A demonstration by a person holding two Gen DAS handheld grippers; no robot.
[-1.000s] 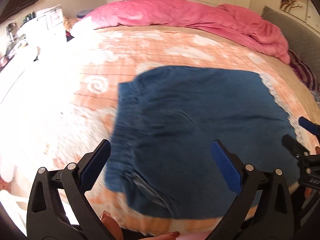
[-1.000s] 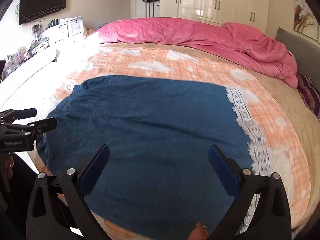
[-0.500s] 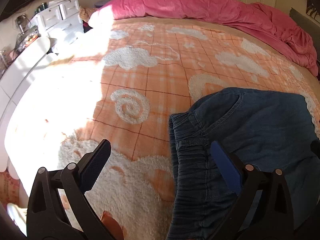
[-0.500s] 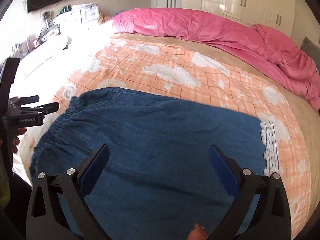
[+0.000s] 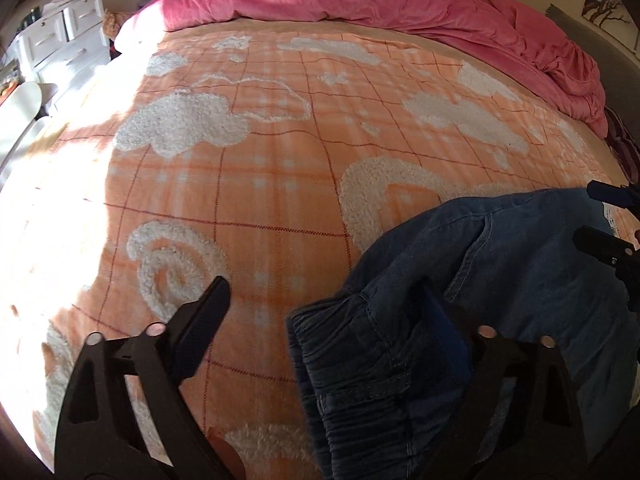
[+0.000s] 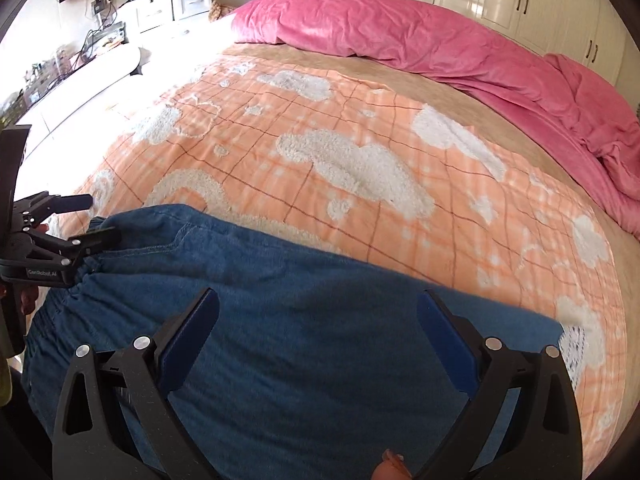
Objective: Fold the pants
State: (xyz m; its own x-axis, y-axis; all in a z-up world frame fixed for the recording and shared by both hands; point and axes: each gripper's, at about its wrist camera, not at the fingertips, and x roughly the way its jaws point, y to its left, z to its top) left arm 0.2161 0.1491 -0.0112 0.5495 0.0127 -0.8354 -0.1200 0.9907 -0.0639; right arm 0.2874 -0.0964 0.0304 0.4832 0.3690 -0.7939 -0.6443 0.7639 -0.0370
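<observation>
pants (image 6: 304, 344) on bed (image 6: 360, 128), quilt (image 6: 440, 44) behind

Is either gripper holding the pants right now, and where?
Neither. The left gripper, jaws just closing, straddles the pants' waistband without pinching; the right gripper hovers open.

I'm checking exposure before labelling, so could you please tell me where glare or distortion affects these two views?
Left wrist view: sunlight bleaches the blanket along its left edge, and the fisheye bulges the bed. Right wrist view: the white furniture at upper left is blown out, while the pants stay evenly lit and sharp.
</observation>
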